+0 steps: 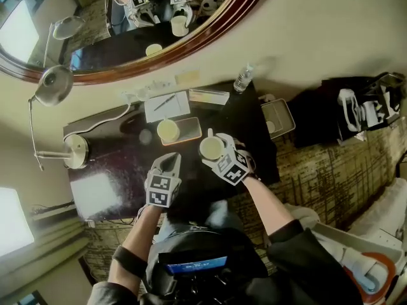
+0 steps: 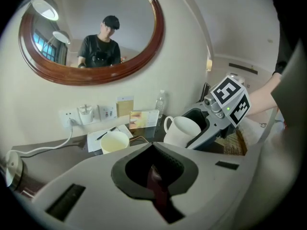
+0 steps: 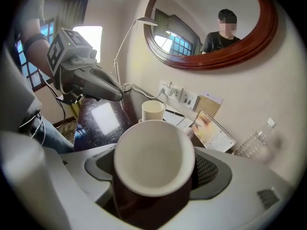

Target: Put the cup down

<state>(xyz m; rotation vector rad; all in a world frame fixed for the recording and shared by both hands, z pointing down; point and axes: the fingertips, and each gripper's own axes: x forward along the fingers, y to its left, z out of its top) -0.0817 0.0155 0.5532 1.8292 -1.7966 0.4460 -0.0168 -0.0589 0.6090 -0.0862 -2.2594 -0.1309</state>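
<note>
Pinching smooth round white cup (image 3: 153, 159), right gripper (image 1: 215, 150) over glossy dark desk (image 1: 117, 167); left gripper (image 1: 166, 162) pressed together, empty; oval wood-framed mirror (image 1: 89, 14) above desk.

An oval mirror (image 1: 127, 24) hangs on the far wall. On the table (image 1: 127, 165) a lamp (image 1: 75, 151) stands left, a water bottle (image 1: 243, 78) far right; a notepad (image 1: 166, 105) bearing what seems a pen (image 1: 163, 102) lies beyond a mug (image 1: 168, 130) on a tray (image 1: 191, 126).
</note>
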